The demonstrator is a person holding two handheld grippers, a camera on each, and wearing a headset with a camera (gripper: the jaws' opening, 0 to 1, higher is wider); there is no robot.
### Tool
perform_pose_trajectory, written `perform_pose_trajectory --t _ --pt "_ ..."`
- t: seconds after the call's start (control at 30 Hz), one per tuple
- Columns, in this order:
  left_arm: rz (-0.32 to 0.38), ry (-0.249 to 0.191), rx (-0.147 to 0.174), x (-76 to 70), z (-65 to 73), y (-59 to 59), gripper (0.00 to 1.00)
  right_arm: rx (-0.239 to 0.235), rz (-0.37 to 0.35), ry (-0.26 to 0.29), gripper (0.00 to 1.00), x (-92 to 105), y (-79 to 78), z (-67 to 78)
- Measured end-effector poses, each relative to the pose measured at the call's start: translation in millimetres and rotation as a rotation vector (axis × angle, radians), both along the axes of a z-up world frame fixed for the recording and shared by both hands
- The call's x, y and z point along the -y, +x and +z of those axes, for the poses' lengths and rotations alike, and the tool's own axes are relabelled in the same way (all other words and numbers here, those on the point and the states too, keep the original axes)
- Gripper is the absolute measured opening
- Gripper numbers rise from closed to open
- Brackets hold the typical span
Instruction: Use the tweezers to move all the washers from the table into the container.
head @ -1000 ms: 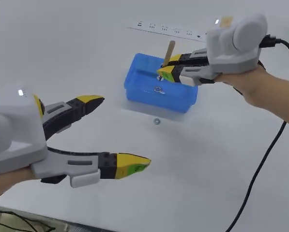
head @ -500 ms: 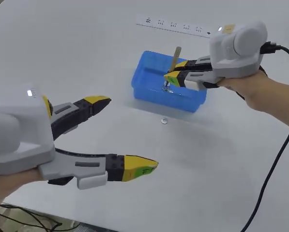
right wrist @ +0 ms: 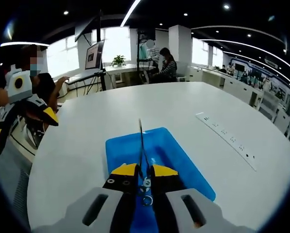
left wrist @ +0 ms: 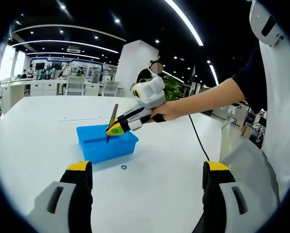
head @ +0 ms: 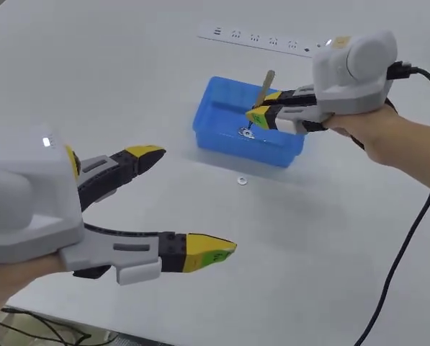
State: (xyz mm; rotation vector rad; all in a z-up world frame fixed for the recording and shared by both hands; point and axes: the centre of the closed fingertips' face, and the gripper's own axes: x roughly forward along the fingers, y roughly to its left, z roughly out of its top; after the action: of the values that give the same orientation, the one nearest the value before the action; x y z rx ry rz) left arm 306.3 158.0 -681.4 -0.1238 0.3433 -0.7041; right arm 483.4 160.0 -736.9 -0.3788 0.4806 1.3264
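Right gripper [head: 261,115] is clamped on the tweezers [head: 266,88], tips down inside the blue bin [head: 215,137] next to a washer [head: 245,132] lying in there. Second washer [head: 242,180] sits on the table [head: 128,86] just in front of the bin. Left gripper [head: 189,200] is spread wide, holding nothing.

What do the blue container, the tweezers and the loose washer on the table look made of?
The container is likely plastic: uniform, glossy blue walls. The tweezers are probably metal, with thin grey blades, though the top end looks tan from the head view. The washer seems to be metal: a small silvery ring.
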Motion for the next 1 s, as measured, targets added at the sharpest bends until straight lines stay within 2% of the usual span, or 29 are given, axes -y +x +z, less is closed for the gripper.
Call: perform_pose_trajectory --t 0.13,0.2,0.27,0.47,0.6,0.77,0.83,0.9,1.0 --pt "0.006 -0.018 0.004 -0.9 2.9 4.7 0.99 0.017 0.007 0.003 0.09 1.3 -1.6 5.0" --pt "0.017 -0.055 0.017 0.1 10.0 12.3 0.99 0.041 0.021 -0.003 0.08 1.6 -3.0 7.5" --pt "0.022 -0.063 0.035 0.6 15.8 22.0 0.99 0.049 0.030 -0.009 0.08 2.0 -4.7 8.3" --pt "0.012 -0.045 0.083 -0.2 28.5 50.9 0.99 0.065 0.054 -0.029 0.07 2.3 -8.6 7.9" --pt "-0.001 -0.012 0.096 -3.7 29.2 67.8 0.96 0.067 0.077 -0.033 0.07 0.0 -14.7 10.7" --pt "-0.010 -0.027 0.114 -3.3 36.7 94.8 0.91 0.076 0.101 -0.047 0.07 -0.1 -20.8 11.8" --pt "-0.023 -0.018 0.127 -0.5 39.4 104.1 0.89 0.078 0.109 -0.051 0.07 0.5 -22.7 11.7" --pt "-0.039 -0.004 0.142 3.0 42.4 115.7 0.82 0.085 0.122 -0.060 0.07 0.8 -23.2 10.3" --pt "-0.079 0.005 0.164 12.6 47.3 129.6 0.65 0.091 0.141 -0.067 0.07 1.0 -27.6 10.7"
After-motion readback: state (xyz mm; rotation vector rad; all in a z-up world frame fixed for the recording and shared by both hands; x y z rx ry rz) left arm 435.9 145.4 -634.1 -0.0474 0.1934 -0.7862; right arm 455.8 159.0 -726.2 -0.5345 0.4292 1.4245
